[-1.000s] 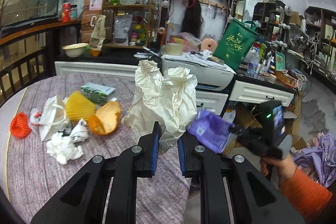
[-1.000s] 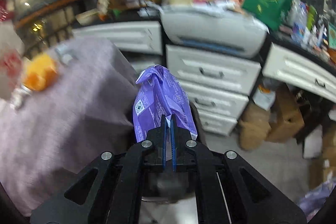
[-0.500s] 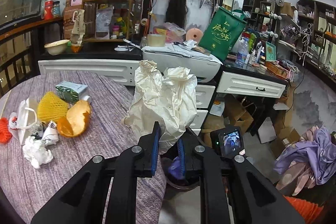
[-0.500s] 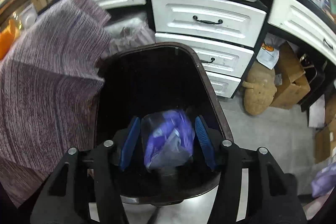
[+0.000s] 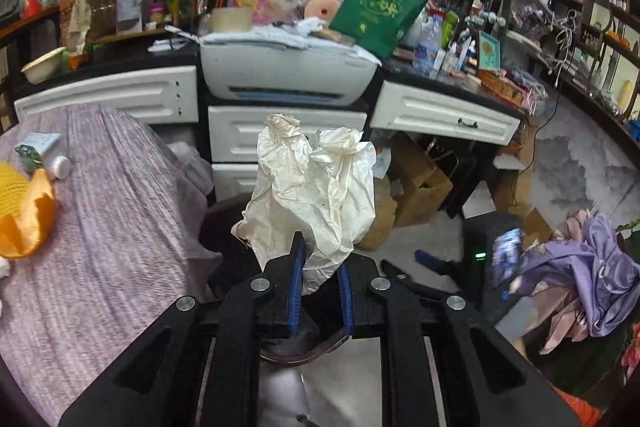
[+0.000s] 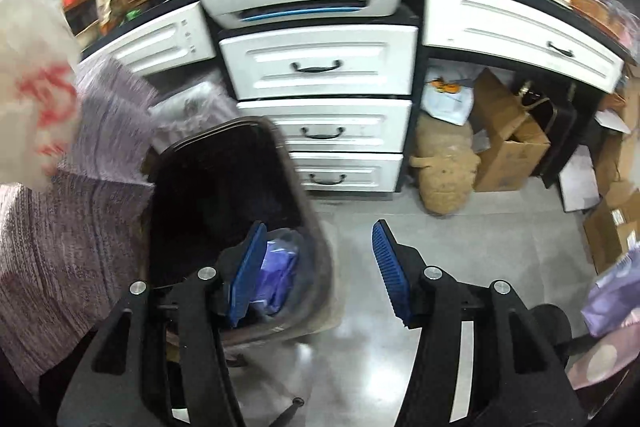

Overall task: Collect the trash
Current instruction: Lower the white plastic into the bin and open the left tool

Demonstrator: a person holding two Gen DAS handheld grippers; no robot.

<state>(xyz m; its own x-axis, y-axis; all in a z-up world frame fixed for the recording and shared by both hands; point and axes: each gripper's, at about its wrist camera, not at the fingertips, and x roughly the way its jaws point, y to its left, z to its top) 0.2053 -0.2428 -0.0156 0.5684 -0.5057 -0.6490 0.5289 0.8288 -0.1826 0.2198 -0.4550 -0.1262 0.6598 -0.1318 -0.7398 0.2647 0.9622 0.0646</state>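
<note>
Trash was in two places. Seen from the left wrist, the left gripper [image 5: 318, 279] had its blue pads nearly together, squeezing the bottom of a crumpled cream paper bag [image 5: 316, 195]. The bag stood up from the pads toward twelve o'clock. Right under it, the dark rim of the trash bin [image 5: 308, 351] peeked out between the black fingers. At nine o'clock lay the table with the purple cloth [image 5: 100, 227], and on its far left edge sat an orange wrapper [image 5: 24, 223], a yellow net [image 5: 12, 187] and a small green box [image 5: 36, 145]. At twelve o'clock a white printer [image 5: 288, 71] sat on white drawers [image 5: 280, 135]. At three o'clock the right gripper [image 5: 436, 265] showed as a blurry dark shape, beside a heap of purple cloth [image 5: 580, 267].

Seen from the right wrist, the right gripper [image 6: 316, 271] had just been opening, and its jaws stood wide apart with nothing between them. Its left finger hung over the open trash bin [image 6: 224, 187] at nine o'clock, and its right finger hung over the grey floor [image 6: 400, 211]. A purple wrapper [image 6: 280, 279] lay down inside the bin, partly behind the left pad. At ten o'clock a blurry white thing with red marks [image 6: 36, 99] filled the corner; I could not tell what it was. Cardboard boxes [image 6: 508, 147] stood under the counter at two o'clock.
</note>
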